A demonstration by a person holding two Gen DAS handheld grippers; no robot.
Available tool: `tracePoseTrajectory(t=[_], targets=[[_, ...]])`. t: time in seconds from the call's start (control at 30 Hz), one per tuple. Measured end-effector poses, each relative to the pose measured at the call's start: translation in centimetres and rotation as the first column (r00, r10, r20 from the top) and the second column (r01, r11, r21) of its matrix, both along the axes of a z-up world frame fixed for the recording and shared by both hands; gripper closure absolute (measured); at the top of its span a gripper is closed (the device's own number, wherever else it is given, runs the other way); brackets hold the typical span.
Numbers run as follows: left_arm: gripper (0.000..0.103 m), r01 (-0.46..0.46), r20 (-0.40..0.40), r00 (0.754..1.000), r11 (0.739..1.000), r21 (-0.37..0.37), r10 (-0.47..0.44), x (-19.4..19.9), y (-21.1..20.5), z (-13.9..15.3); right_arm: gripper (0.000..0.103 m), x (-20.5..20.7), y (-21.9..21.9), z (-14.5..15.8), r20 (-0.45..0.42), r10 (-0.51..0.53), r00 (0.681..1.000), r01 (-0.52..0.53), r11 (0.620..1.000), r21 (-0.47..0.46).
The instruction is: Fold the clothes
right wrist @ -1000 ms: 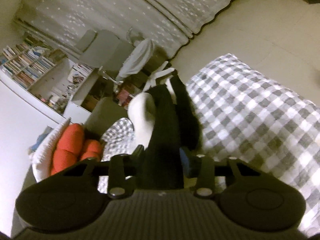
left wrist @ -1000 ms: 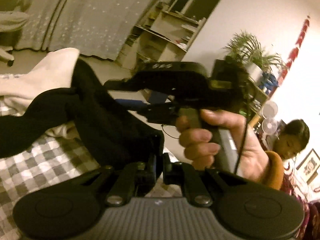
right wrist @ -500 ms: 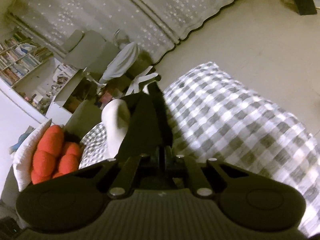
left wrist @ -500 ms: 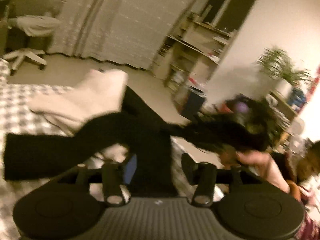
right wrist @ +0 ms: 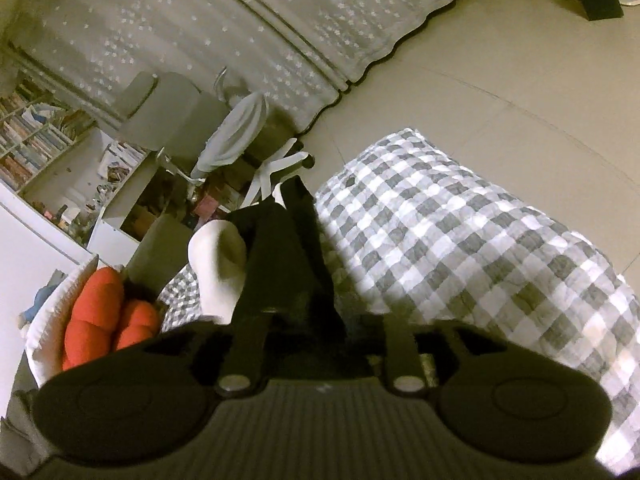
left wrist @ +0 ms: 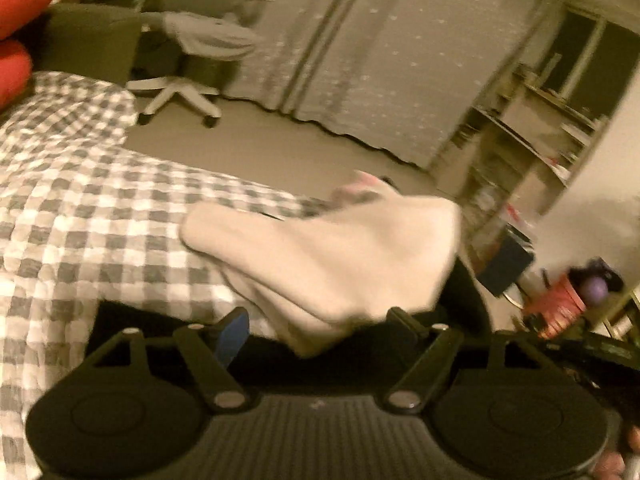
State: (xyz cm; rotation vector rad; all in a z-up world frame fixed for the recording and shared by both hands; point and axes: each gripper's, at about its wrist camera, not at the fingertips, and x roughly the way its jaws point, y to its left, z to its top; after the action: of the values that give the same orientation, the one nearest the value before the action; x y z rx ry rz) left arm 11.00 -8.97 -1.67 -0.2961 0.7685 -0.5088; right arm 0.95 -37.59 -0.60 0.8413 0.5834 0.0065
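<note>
Both jaws are opening: left gripper [left wrist: 320,324] and right gripper [right wrist: 320,320] straddle the black garment [right wrist: 288,248] unpinched (no legible writing anywhere).

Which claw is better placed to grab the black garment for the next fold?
Probably the right claw: the black garment lies straight ahead between its opening jaws. The left claw, also opening, mostly faces the white cloth.

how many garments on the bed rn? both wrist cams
2. A black garment lies along the checked bedspread, between the opening jaws of the right gripper. A white garment lies on it, ahead of the left gripper. More may be hidden.
</note>
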Motion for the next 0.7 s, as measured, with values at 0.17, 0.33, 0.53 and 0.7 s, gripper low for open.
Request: tracePoseTrajectory(t=[0.17,0.33,0.53,0.7], targets=[[0.031,-0.101,-0.033,0.994,0.994,-0.049,0.100,1.8,-0.1,-1.2,0.048,0.3,0.4,0.3,0.021,0.023,1.000,-0.024,1.000,0.011],[0.083,-0.121,-0.029,0.992,0.987,-0.105,0.119,1.5,-0.6,-1.9,0.048,0.8,1.2,0.4,0.017,0.053,0.998,-0.053,0.999,0.003],[0.092,-0.060,0.082,0.994,0.991,-0.122,0.070,-0.5,-0.8,-0.5,0.048,1.1,1.7,0.7,0.025,0.064,0.998,-0.063,0.998,-0.008],[0.092,0.066,0.191,0.981,0.986,-0.154,-0.036,-3.4,-0.1,1.5,0.048,0.9,1.9,1.3,0.050,0.068,0.996,-0.068,0.998,-0.006]])
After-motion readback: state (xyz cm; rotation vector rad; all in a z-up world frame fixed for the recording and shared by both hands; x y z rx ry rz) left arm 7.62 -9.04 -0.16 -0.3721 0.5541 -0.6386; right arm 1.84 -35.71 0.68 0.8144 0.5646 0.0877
